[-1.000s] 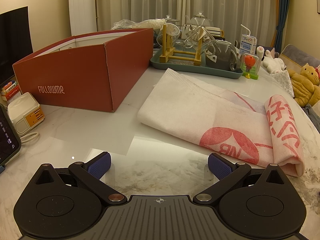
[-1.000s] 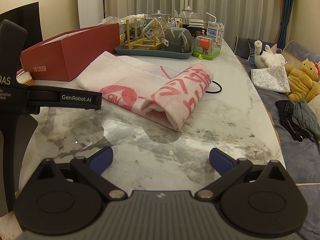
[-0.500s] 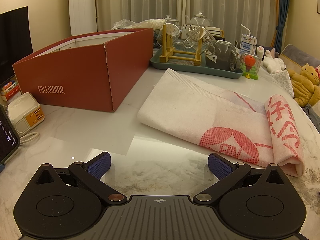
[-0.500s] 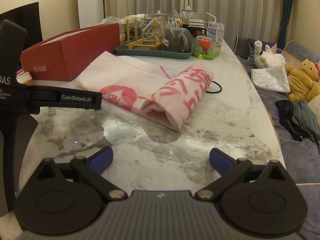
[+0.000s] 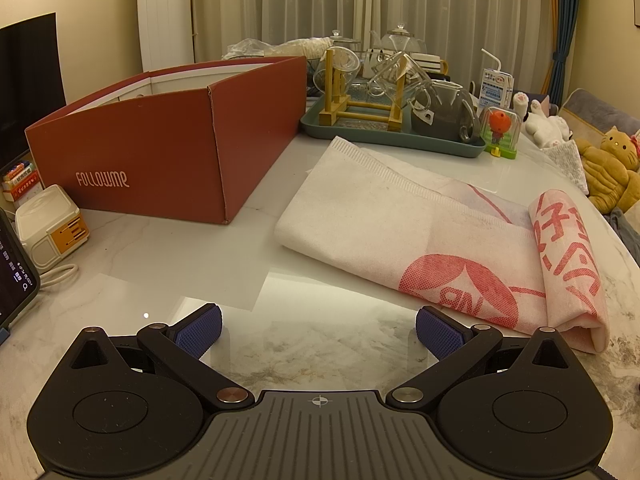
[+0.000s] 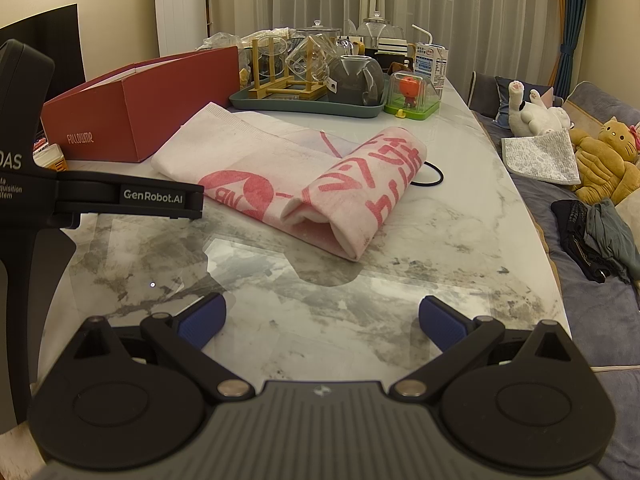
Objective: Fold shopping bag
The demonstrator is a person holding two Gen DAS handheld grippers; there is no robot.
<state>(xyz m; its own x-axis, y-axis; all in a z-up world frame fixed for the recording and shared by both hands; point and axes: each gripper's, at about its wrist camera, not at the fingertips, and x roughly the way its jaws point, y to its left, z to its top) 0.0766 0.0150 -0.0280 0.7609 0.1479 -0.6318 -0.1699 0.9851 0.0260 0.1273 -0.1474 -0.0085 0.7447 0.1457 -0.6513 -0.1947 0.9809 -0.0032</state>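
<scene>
Bag [image 5: 404,232] lies flat on the marble table [image 5: 160,264], white nonwoven with red print, right of the red box [image 5: 160,152] and near of the green tray [image 5: 392,138] of glassware. Right end is rolled over on itself into a loose tube [image 6: 360,184]; left part lies as a flat strip running far-left toward the box. A black loop, perhaps a hair tie [image 6: 432,174], sits just beside the roll on its far right.

Left gripper [image 5: 318,330]: fingers spread wide, nothing between the pads, low over bare marble just near of the bag's near edge. Right pad [image 5: 438,330] sits close to the printed corner; touching or not, cannot tell. Right gripper [image 6: 322,320]: also spread, empty, set back from the roll's open end with bare table between. From the right wrist view the left tool's body shows at the left edge.

Step, as judged: fold partly made, in the gap between grasps. Neither tool has hold of fabric.

Next move likely calls for the right gripper to reach far to the roll and pinch it, then carry it leftward along the strip, while the left pins or tensions the flat end. Fabric looks soft and springy; the roll may loosen if released unpinned.
</scene>
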